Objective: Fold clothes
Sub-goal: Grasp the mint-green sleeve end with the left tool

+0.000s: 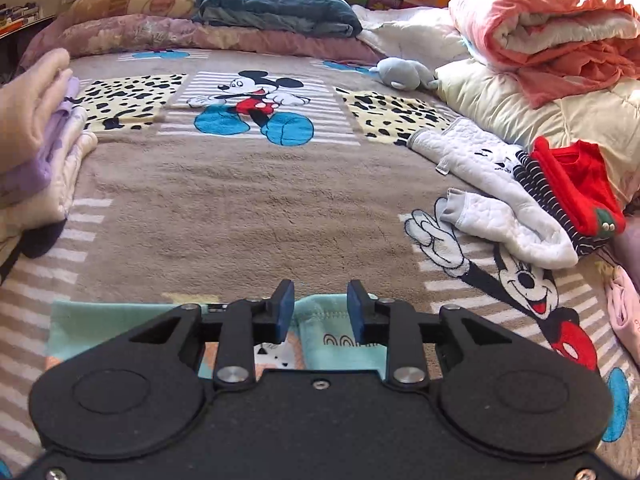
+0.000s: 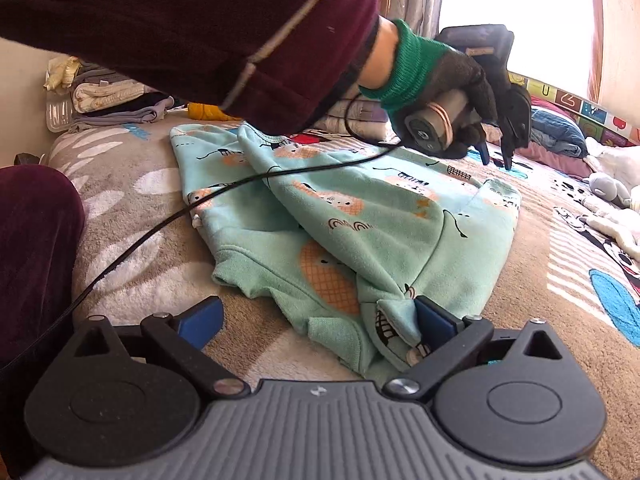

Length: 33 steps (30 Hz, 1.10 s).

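Mint top half-folded on the cartoon blanket

The mint top (image 2: pixel 360 232) lies on the bed's blanket (image 1: pixel 224 208); left gripper (image 1: pixel 320 308) jaws narrowly parted and empty above it, right gripper (image 2: pixel 320 316) jaws spread wide. The trailing cable (image 2: pixel 168 220) could drag the fold loose. Unfolded clothes (image 1: pixel 520 200) crowd one edge, a folded stack (image 1: pixel 48 148) the other.

Mint printed garment (image 2: pixel 400 232) looks like soft matt fleecy knit; the cartoon blanket (image 1: pixel 240 208) under it is fuzzy plush; both grippers' bodies are matt black plastic with shiny metal screws and blue rubbery pads (image 1: pixel 285 312)
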Available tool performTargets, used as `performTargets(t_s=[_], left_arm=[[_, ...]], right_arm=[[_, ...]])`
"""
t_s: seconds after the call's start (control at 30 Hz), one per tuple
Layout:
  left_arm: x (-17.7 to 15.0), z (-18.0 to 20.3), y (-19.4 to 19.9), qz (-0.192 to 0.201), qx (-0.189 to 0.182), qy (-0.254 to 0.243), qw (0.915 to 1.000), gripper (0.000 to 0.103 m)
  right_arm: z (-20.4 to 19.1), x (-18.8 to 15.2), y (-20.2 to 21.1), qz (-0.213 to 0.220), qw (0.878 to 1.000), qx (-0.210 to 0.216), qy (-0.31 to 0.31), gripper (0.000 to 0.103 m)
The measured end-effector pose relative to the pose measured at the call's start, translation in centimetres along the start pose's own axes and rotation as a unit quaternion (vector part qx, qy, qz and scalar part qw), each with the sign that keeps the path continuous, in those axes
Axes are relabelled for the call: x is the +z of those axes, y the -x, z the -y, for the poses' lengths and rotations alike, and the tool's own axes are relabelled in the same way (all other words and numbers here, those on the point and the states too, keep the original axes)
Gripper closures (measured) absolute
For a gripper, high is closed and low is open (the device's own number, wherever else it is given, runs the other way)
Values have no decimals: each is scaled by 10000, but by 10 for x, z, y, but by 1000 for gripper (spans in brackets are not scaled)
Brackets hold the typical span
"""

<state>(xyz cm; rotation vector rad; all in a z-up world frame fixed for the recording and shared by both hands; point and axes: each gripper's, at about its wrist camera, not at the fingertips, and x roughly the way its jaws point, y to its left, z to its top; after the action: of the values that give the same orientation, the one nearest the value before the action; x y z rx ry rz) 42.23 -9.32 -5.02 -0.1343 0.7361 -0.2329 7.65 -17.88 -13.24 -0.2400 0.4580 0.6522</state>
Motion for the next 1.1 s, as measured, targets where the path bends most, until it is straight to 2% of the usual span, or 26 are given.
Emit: performTargets(t_s=[0.07,0.13,0.2,0.3,0.47,0.57,0.67,0.77,0.97,1.03,1.07,1.1], left_arm=[[-4,-20,29,123,8,285,9995,75],[-13,-44,63,288,46,576,9979,70],[-26,-65,96,474,164,733,9960,60],[-51,-96,145,646,459,1094,9908,58],[-102,-143,217,859,790,1919,9745,57],[-132,-166,239,792,735,2577,9602,55],[-149,-175,238,613,608,2966,9511,55],[-156,-176,230,501,411,3141,9472,55],[-166,-169,207,382,269,3020,9522,56],[-167,-167,198,345,337,2960,9540,58],[-168,-167,193,325,355,2921,9552,68],[-168,-166,189,326,336,2874,9567,82]], right_arm=[[0,0,1,21,10000,1,-7,3],[1,0,2,39,10000,-7,-18,3],[2,0,2,43,10000,-34,-6,3],[1,1,2,46,10000,-84,19,3],[2,1,2,62,9999,-130,-8,3],[2,2,3,59,9998,-170,-16,4],[2,3,6,70,9998,-195,-62,4],[0,3,11,90,9997,-235,-78,5],[2,0,21,193,9995,-234,-116,5],[2,0,23,227,9994,-230,-110,5],[3,0,24,243,9994,-216,-123,5],[4,0,24,258,9994,-205,-135,5]])
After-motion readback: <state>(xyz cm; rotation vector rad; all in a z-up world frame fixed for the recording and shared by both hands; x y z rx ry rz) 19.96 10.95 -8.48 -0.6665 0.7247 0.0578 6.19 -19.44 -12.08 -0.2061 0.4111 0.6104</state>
